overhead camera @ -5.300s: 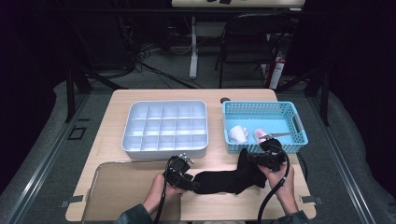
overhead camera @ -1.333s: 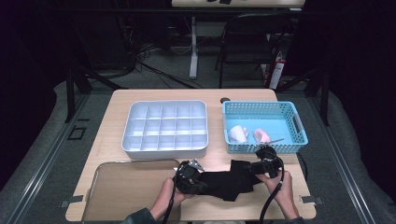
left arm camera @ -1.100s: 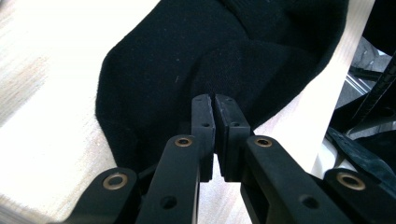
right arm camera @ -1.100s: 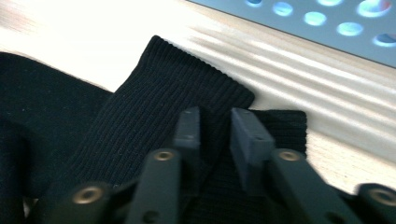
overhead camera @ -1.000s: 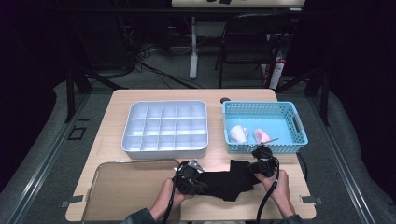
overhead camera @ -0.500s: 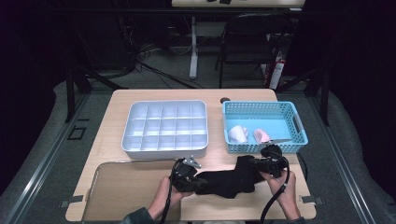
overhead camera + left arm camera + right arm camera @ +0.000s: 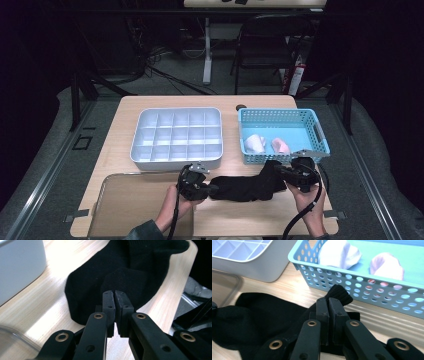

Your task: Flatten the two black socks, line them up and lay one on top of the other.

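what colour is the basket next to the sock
Light blue; the basket with its round holes shows best in the right gripper view, just beyond the black sock.

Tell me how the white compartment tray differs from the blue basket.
The white compartment tray is solid-walled and split into a grid of small cells; the blue basket has perforated walls and one open space. The tray's cells look empty; the basket holds a white bundle and a pink bundle. Both are rectangular and rest on the table.
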